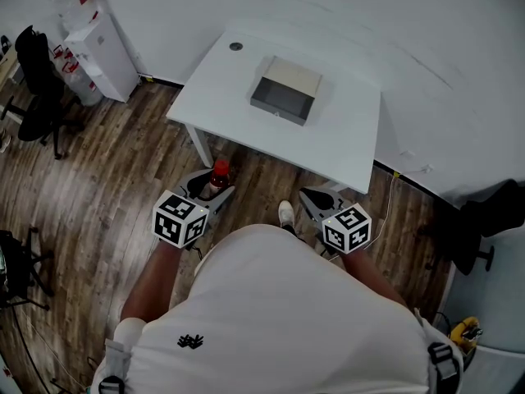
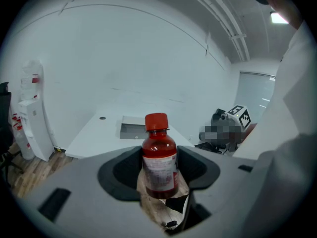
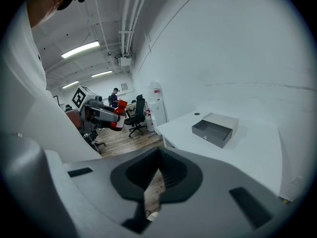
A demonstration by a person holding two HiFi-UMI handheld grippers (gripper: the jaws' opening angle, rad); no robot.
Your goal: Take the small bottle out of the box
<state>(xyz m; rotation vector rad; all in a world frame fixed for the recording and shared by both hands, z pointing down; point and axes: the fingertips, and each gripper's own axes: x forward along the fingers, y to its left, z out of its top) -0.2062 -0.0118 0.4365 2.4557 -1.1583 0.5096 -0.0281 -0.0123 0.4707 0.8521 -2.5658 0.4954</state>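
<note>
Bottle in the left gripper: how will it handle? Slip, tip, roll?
Probably rigid: the small bottle shows no dent in the left gripper. Likely hefty for its size, since red liquid seems to fill it to the neck. It is round and narrow, so it may roll or tip once set down.

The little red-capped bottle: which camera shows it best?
The left gripper view: the bottle stands upright, large and unhidden, in the left gripper. The head view shows the bottle small from above; the right gripper view, tiny.
</note>
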